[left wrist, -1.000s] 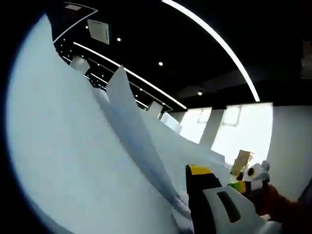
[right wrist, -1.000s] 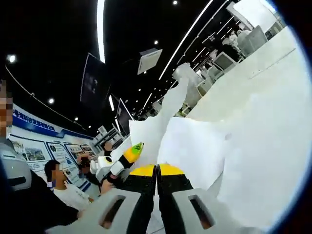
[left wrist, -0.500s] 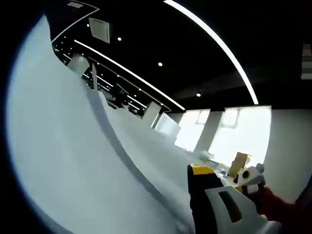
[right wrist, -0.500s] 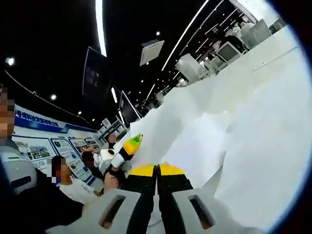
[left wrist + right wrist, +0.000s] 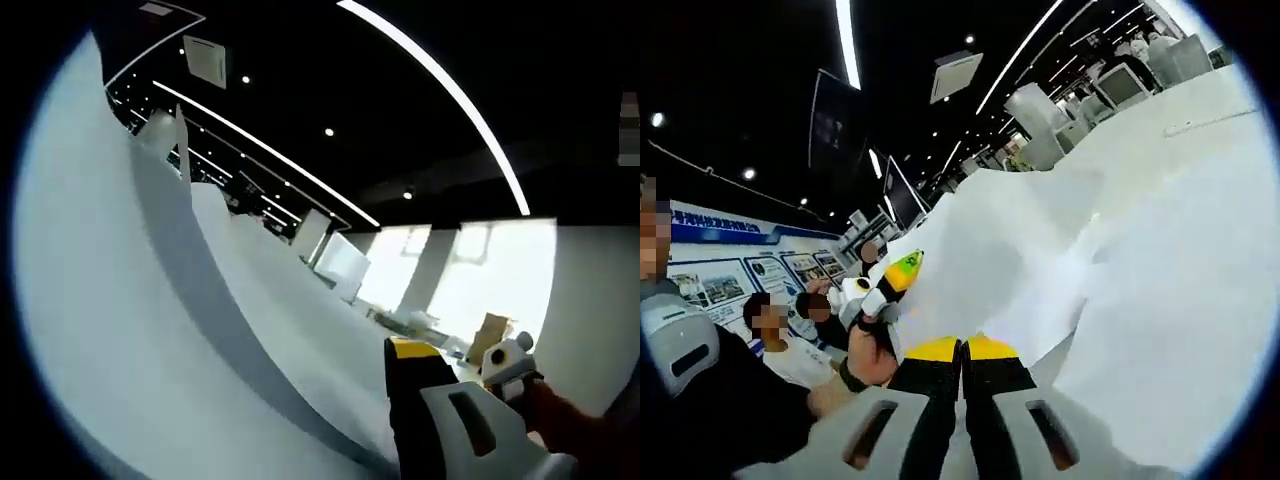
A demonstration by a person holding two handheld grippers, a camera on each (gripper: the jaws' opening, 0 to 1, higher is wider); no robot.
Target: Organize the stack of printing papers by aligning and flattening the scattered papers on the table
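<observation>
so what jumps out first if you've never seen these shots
The white printing papers swamp the right side of the right gripper view, rumpled rather than flat, and sweep as a pale slope across the left of the left gripper view. Next, the right gripper low in its own view, its yellow-tipped jaws pressed together, with the left gripper just beyond it.

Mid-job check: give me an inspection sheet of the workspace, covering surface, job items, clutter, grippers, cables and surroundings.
Surface: white table, mostly under paper.
Job's things: papers loose and overlapping, not aligned; one sheet bulges up, not flat.
Clutter: nothing seen.
Grippers: right gripper jaws together, at the papers' edge; grip on a sheet cannot be told. Left gripper held in a hand beside the raised sheet; its state cannot be told.
Cables: nothing seen.
Surroundings: dark ceiling with light strips, people seated nearby, wall posters.
</observation>
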